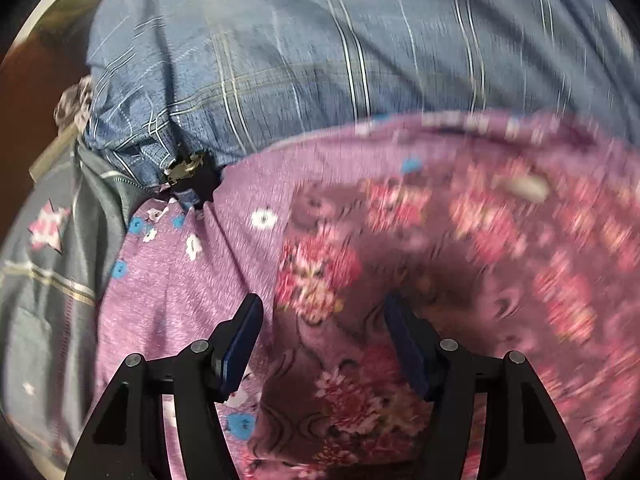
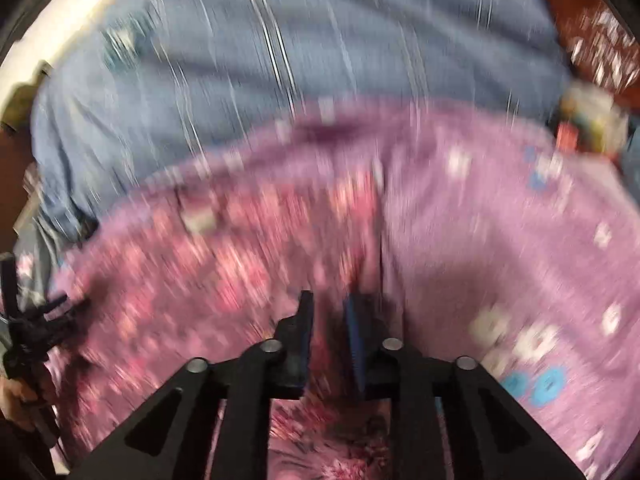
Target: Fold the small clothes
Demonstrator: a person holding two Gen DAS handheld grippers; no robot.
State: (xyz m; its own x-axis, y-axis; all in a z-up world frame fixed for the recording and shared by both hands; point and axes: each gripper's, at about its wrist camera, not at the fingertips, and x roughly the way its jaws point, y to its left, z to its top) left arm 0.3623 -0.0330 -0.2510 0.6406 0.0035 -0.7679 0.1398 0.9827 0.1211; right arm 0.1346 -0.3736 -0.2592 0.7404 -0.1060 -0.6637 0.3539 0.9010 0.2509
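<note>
hovering over purple floral garment (image 1: pixel 192 280) — left gripper (image 1: pixel 320 312) spread wide

Dim, warm indoor light. Heavy motion blur in right wrist view; left wrist view sharp at left, smeared at right. Fisheye bending, black vignette corners.

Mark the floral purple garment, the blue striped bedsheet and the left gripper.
floral purple garment (image 1: pixel 344 276), left wrist view, on its red flower print.
blue striped bedsheet (image 1: pixel 304 48), left wrist view, on bare striped cloth.
left gripper (image 1: pixel 322 320), left wrist view, midway between its fingertips.
</note>
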